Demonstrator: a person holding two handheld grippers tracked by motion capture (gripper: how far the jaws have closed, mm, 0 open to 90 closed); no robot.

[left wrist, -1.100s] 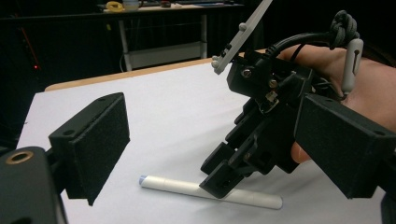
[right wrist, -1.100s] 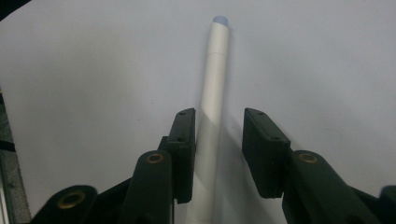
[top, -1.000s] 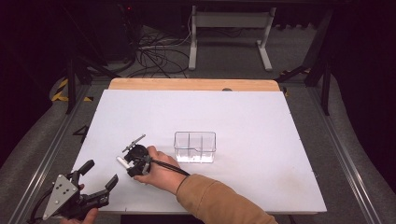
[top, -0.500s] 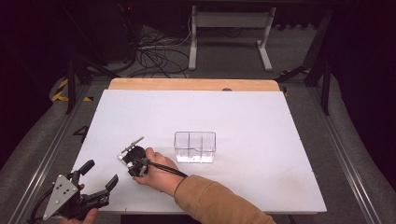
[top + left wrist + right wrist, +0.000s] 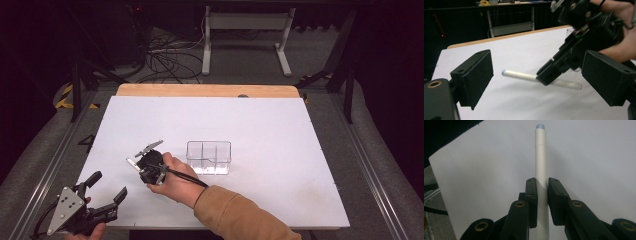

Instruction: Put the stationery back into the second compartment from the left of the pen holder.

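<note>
Your right gripper has just closed its fingers on the white pen, lifting it near the bench's front-left corner; transfer to the clear organizer likely follows. Left gripper fingers stand open, empty.

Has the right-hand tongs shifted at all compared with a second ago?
Cannot tell: against the clear box, the right tongs sit at about the same spot, closed on the white pen.

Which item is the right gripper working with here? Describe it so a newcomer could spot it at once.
Start at the white table and find the clear plastic box near its middle. Just left of that box, the right gripper is shut on a pen. The pen is a slim white stick with a pale blue tip, unlike the see-through, divided box.
</note>
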